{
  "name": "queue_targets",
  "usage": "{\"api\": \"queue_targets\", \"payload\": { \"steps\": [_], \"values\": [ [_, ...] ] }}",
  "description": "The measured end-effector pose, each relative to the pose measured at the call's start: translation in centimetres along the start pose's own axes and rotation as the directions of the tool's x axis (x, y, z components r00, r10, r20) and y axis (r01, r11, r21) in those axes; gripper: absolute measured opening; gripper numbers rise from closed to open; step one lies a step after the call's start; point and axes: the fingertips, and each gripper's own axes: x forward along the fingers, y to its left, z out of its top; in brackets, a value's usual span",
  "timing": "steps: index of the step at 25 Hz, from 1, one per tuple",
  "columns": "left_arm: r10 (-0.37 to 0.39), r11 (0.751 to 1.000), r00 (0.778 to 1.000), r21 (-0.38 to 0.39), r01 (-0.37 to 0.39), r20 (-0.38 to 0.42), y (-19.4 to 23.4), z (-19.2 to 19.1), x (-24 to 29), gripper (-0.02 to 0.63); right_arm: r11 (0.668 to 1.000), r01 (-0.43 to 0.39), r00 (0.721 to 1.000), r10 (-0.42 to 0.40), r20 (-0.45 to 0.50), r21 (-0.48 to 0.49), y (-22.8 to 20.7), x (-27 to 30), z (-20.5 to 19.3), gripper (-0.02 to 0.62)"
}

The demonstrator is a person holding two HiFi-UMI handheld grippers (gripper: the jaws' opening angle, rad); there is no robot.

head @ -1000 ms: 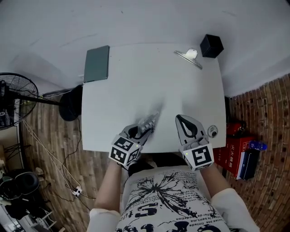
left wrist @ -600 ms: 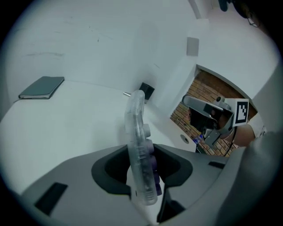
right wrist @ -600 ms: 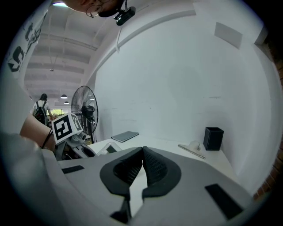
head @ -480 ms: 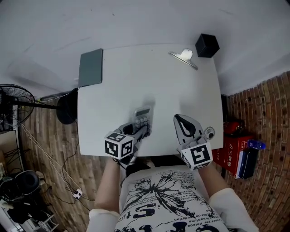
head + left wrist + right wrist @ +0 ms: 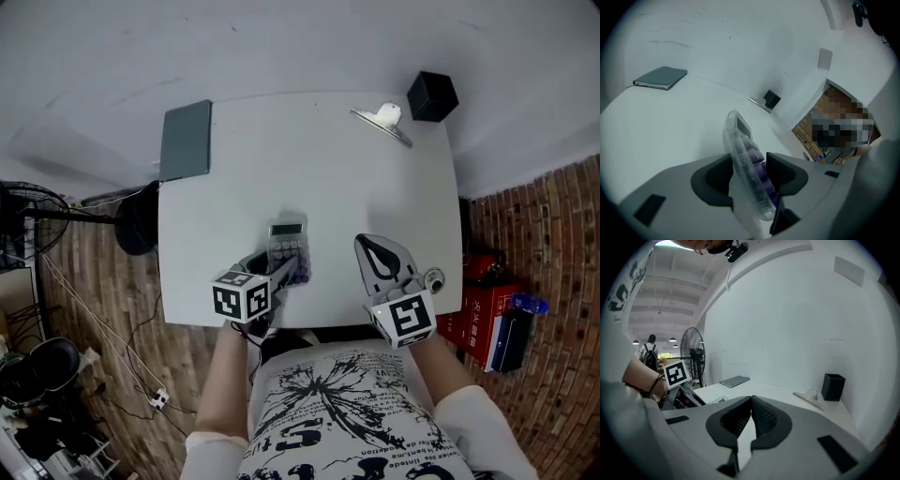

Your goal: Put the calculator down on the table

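Observation:
The calculator (image 5: pixel 287 246), clear-cased with purple keys and a small display, lies face up on the white table (image 5: pixel 356 187) near its front edge. My left gripper (image 5: pixel 281 272) is at the calculator's near end. In the left gripper view the calculator (image 5: pixel 740 140) stands edge-on between the jaws of that gripper (image 5: pixel 750 161). The jaws have just been opening, and their pads stand slightly off its sides. My right gripper (image 5: pixel 366 242) hovers to the right of the calculator, shut and empty, its pads meeting (image 5: pixel 751 401).
A dark green notebook (image 5: pixel 186 140) lies at the table's far left corner. A black box (image 5: pixel 432 96) and a flat metal piece (image 5: pixel 384 120) sit at the far right corner. Red boxes (image 5: pixel 478 314) stand on the floor to the right.
The calculator has turned from edge-on in the left gripper to face up on the table. The left gripper rolled and shifted left, and its jaws spread. The right gripper barely moved.

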Motion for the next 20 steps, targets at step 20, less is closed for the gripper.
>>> {"api": "queue_targets", "payload": {
  "steps": [20],
  "values": [
    [0.172,0.927,0.974,0.31,-0.211,0.147,-0.5,4.6,-2.6,0.26,1.0,0.028,0.999,-0.028,-0.016,-0.007,-1.3,0.3,0.4,0.015]
  ]
}}
